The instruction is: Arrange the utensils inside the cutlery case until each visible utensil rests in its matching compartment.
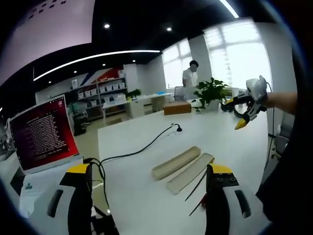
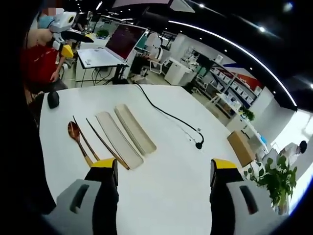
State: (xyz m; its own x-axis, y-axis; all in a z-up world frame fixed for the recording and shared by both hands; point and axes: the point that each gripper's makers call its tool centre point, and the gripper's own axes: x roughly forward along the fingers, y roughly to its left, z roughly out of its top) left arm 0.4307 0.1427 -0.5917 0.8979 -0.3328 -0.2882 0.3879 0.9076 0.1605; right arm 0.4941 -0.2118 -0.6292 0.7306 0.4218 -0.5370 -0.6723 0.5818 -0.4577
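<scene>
The setting is an open-plan office with shelving, ceiling strip lights and bright windows; the work takes place on a white counter (image 2: pixel 161 196).

Left tongs (image 1: pixel 149 191): jaws spread, nothing between them, held above the near edge of the counter. They also appear in the right gripper view (image 2: pixel 68 41), raised well clear of the counter. Right tongs (image 2: pixel 164 183): jaws spread, empty, held over bare counter. In the left gripper view they appear (image 1: pixel 244 115) raised in the air to the right, on an outstretched arm.

Beyond the tongs lies the cutlery case (image 2: pixel 128 131), in two long beige halves side by side and touching; both halves look empty. Just beside the case, on the side away from the cable, lie two dark chopsticks (image 2: pixel 105 143), roughly parallel to it; the nearer one appears to touch the case edge at one end. Next out is a wooden spoon (image 2: pixel 77 138), lying on the counter apart from the case.

Farther off: a black cable (image 2: pixel 168 116) running across the counter, a dark mouse (image 2: pixel 53 99), a laptop (image 1: pixel 43 134) with a red screen, a cardboard box (image 1: pixel 177 107) and a potted plant (image 1: pixel 211 91).

Assessment: no utensil is yet in a compartment. Spoon and both chopsticks remain to be placed; the task appears to be at its start.
</scene>
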